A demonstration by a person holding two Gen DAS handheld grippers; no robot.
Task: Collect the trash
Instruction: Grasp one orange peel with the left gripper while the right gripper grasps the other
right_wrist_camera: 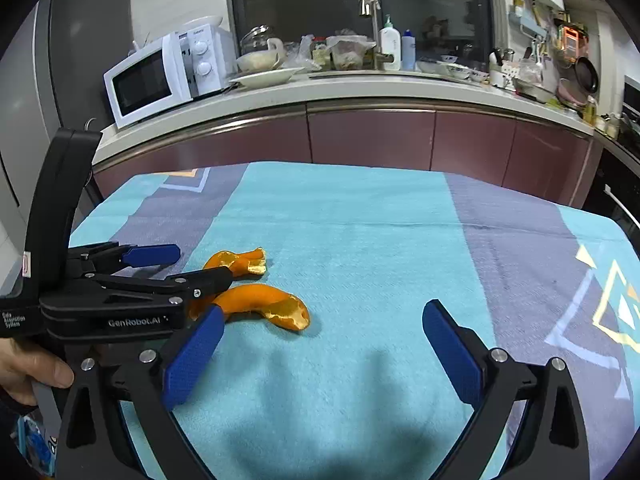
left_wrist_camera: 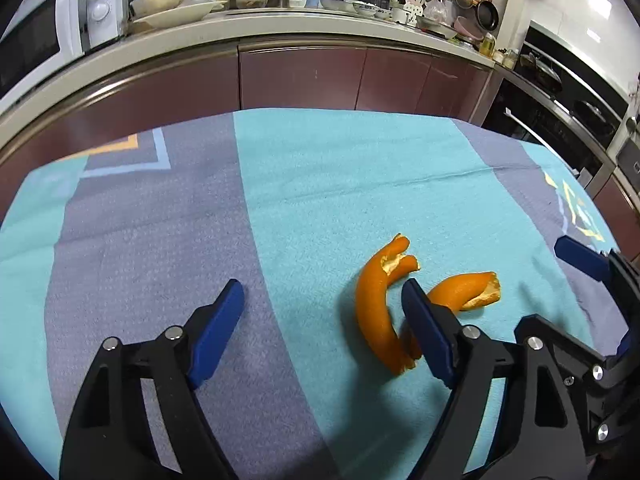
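Two curled strips of orange peel (left_wrist_camera: 376, 312) lie on the table's teal and grey cloth (left_wrist_camera: 320, 184). My left gripper (left_wrist_camera: 322, 292) is open and low over the cloth. The longer strip sits between its fingers, close against the right finger (left_wrist_camera: 428, 328), which hides part of the second strip (left_wrist_camera: 468, 286); neither pad presses on the peel. In the right wrist view the peel (right_wrist_camera: 264, 300) lies ahead and to the left of my right gripper (right_wrist_camera: 324, 312), which is open with only cloth between its fingers. The left gripper (right_wrist_camera: 204, 266) reaches over the peel from the left.
The right gripper (left_wrist_camera: 590, 296) shows at the right edge of the left wrist view. A hand (right_wrist_camera: 32, 368) holds the left gripper's handle. Behind the table runs a counter (right_wrist_camera: 360, 88) with a microwave (right_wrist_camera: 152, 80), plates and bottles. An oven (left_wrist_camera: 568, 120) stands to the right.
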